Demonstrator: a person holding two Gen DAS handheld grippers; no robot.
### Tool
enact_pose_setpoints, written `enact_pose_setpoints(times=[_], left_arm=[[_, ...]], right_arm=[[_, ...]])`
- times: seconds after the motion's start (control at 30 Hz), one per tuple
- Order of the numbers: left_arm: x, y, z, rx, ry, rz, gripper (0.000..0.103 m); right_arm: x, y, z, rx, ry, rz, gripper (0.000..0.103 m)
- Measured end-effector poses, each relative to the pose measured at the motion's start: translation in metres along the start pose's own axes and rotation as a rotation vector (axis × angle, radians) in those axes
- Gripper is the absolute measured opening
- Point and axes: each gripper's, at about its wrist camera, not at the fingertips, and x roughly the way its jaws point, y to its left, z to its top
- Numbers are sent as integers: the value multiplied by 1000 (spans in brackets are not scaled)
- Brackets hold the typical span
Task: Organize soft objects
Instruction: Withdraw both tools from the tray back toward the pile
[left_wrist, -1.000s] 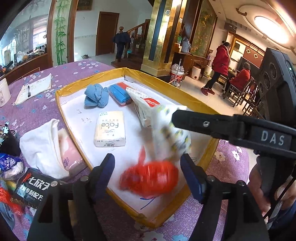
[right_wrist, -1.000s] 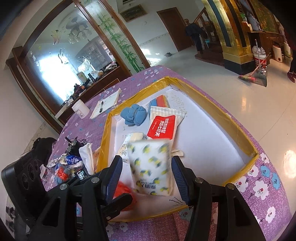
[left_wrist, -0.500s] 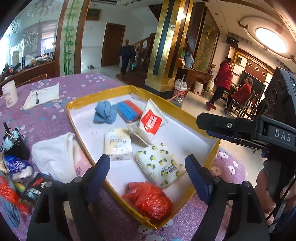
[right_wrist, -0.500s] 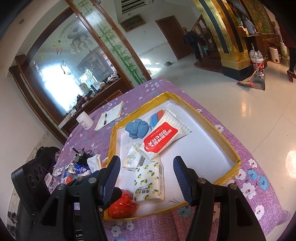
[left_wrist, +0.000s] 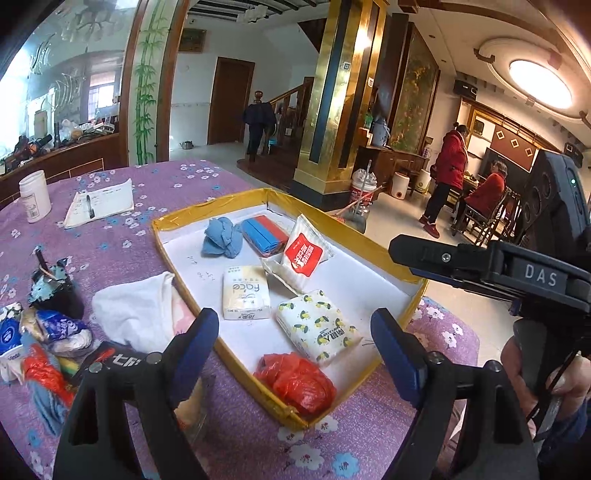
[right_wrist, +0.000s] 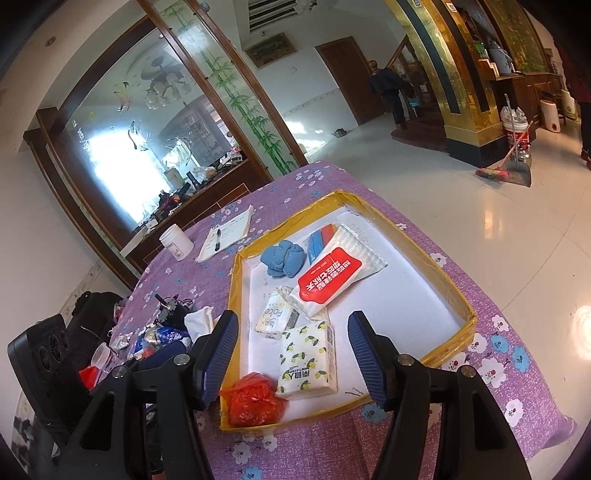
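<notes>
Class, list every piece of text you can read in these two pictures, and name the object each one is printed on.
"DAS": on the right hand-held gripper.
"face": on the cream tissue pack, seen upside down.
"Vinda", partly cut off: on the blue packet.
Chinese print on the red-label pouch, lemon-print tissue pack and black packet: too small or blurred.

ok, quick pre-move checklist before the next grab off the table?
1. Left gripper open, empty: ok.
2. Right gripper open, empty: ok.
3. Lemon-print tissue pack flat inside the yellow-rimmed tray: ok.
4. Red plastic bag fully inside the near corner: ok.
5. White cloth outside the tray, overlapping its rim: not ok.
6. Free floor on the tray's right side: ok.
</notes>
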Motion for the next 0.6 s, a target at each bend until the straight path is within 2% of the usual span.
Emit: enact_pose_setpoints(times=[0.33, 0.6], left_arm=[[-17, 18, -10, -45, -3, 19, 85], [-50, 69, -31, -124, -27, 118, 85]], right_arm=[[5, 10, -6, -22, 22, 12, 66], [25, 33, -13, -82, 90, 54, 66]])
